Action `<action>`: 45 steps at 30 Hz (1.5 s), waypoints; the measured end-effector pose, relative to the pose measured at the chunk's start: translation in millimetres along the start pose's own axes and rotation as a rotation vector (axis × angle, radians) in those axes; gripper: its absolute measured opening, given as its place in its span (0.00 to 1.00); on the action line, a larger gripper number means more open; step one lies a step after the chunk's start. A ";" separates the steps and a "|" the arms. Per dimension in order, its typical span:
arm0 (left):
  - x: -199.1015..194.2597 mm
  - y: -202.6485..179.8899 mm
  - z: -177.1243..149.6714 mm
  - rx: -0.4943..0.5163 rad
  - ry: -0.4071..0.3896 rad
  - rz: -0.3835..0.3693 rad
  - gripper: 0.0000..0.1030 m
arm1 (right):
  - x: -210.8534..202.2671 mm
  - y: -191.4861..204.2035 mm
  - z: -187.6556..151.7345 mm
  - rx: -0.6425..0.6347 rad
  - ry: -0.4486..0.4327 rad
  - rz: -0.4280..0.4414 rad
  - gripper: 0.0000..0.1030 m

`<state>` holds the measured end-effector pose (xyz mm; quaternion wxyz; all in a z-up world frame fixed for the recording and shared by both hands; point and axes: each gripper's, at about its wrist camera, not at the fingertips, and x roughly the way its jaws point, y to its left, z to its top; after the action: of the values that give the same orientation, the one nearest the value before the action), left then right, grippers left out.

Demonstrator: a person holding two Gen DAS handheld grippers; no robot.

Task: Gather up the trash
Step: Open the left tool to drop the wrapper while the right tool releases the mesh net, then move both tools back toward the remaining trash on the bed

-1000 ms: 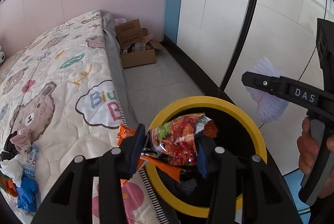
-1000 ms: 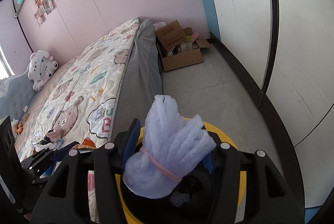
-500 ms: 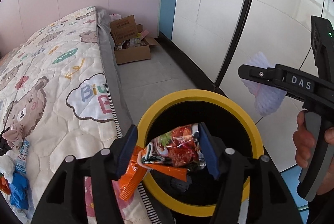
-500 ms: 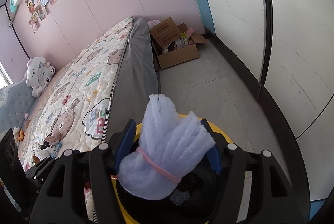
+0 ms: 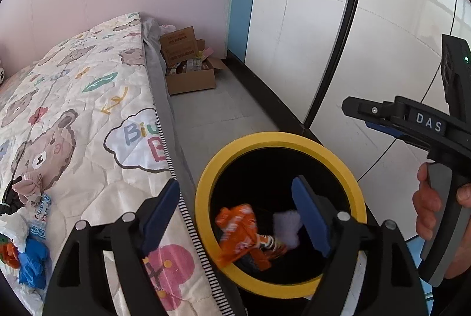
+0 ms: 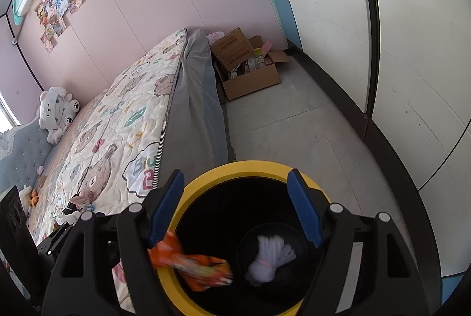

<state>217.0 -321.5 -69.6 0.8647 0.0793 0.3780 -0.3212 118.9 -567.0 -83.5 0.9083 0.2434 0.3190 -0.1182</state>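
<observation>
A black trash bin with a yellow rim (image 5: 273, 139) (image 6: 256, 166) stands on the floor beside the bed. My left gripper (image 5: 235, 216) is open and empty above it. An orange snack wrapper (image 5: 238, 230) (image 6: 191, 263) is falling inside the bin, blurred. My right gripper (image 6: 235, 207) is open and empty above the bin; it also shows in the left wrist view (image 5: 382, 116) at the right. The pale foam bundle with a pink band (image 6: 270, 260) (image 5: 287, 226) lies in the bin. More trash (image 5: 23, 236) sits on the bed at the left.
The bed with a bear-print quilt (image 5: 73, 110) (image 6: 117, 121) fills the left. An open cardboard box (image 5: 188, 71) (image 6: 250, 66) stands on the floor by the far wall. White wardrobe doors (image 5: 309, 21) line the right. A white plush toy (image 6: 57, 110) sits near the headboard.
Both grippers have opened. The snack wrappers dropped from the left gripper and the foam bundle dropped from the right gripper into the bin.
</observation>
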 end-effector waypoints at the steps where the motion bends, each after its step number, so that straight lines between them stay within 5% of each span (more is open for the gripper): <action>1: -1.9 0.9 0.2 -0.003 -0.001 -0.001 0.73 | -2.0 1.1 0.4 -0.001 -0.002 0.001 0.67; 17: -45.4 40.8 -0.9 -0.058 -0.061 0.069 0.76 | -32.3 32.1 1.0 -0.054 -0.027 0.020 0.68; 45: -130.3 201.1 -33.6 -0.259 -0.111 0.334 0.87 | -16.4 191.0 -27.1 -0.248 0.043 0.218 0.74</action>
<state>254.3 -87.1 -22.6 0.9284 0.0113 0.3495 -0.1260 162.8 -389.0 -21.3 0.9318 0.1653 0.3220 0.0265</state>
